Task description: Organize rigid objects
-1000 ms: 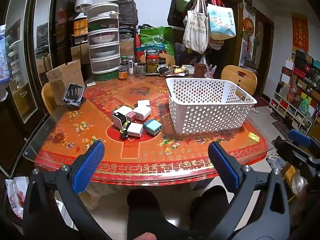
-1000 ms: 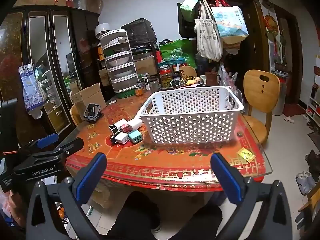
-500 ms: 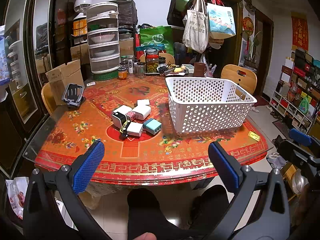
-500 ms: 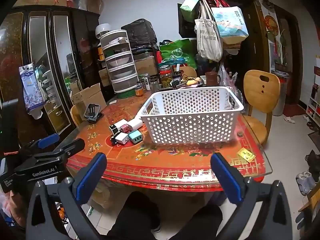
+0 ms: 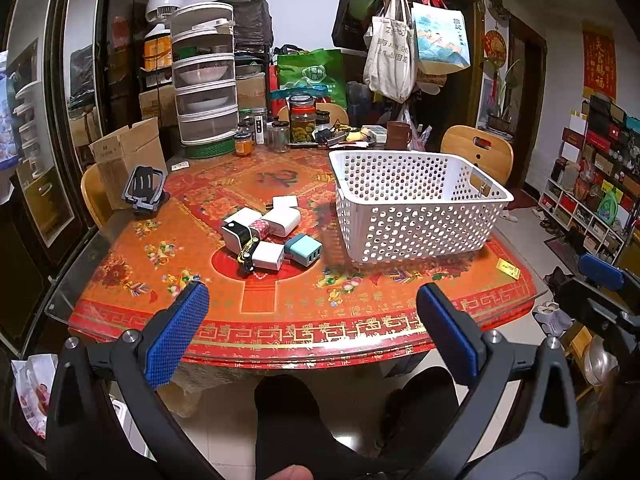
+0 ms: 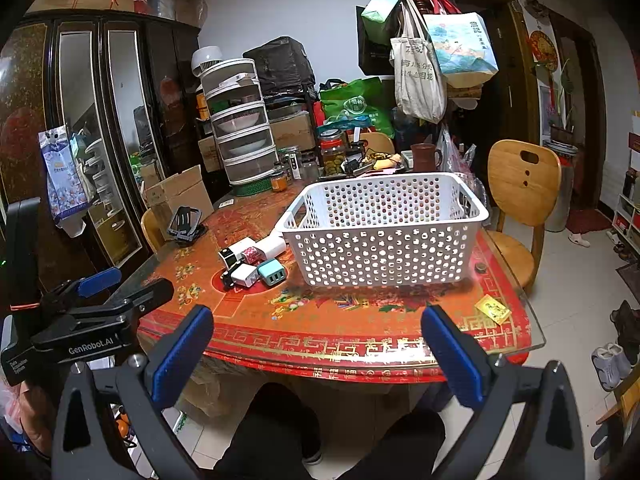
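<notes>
A heap of small chargers (image 5: pixel 269 236) lies mid-table: several white plugs, a teal one (image 5: pixel 303 249) and a black-and-white one (image 5: pixel 236 235). The same heap (image 6: pixel 253 264) shows in the right wrist view. To its right stands a white perforated basket (image 5: pixel 416 236) (image 6: pixel 384 256), with nothing showing inside it. My left gripper (image 5: pixel 312 312) hangs open in front of the table's near edge, holding nothing. My right gripper (image 6: pixel 316 336) is open too, off the front edge, holding nothing. Each gripper appears at the other view's edge.
The red patterned table (image 5: pixel 280 312) carries jars (image 5: pixel 302 122), a stacked food cover (image 5: pixel 204 80), a black phone stand (image 5: pixel 143 190), a brown mug (image 5: pixel 398 136) and a yellow card (image 5: pixel 507 269). Wooden chairs (image 6: pixel 520 188) stand around it. The person's legs (image 5: pixel 304 420) are below.
</notes>
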`<action>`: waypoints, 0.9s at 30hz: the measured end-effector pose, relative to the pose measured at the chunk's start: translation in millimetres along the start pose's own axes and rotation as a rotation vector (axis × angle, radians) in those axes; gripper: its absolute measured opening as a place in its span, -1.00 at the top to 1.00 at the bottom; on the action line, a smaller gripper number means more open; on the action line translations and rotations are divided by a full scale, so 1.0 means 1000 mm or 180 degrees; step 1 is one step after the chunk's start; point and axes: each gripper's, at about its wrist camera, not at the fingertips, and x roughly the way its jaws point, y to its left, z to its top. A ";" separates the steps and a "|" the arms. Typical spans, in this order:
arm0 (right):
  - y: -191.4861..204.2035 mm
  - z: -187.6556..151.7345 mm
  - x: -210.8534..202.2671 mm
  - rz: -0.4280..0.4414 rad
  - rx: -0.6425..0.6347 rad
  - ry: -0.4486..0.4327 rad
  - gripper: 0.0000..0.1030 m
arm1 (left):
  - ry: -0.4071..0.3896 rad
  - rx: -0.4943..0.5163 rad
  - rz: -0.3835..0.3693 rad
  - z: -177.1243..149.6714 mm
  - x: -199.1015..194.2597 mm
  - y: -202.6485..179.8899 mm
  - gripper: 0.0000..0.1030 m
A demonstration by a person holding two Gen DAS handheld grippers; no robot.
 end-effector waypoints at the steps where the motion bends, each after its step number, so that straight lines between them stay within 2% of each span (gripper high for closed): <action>1: 0.000 0.000 0.000 -0.0001 -0.0001 0.0001 -1.00 | 0.0002 -0.0003 0.0001 0.001 0.000 0.000 -0.99; 27: 0.000 -0.001 0.001 0.0001 0.0002 0.0003 -1.00 | 0.0028 -0.0008 0.0014 -0.003 0.005 0.001 -0.99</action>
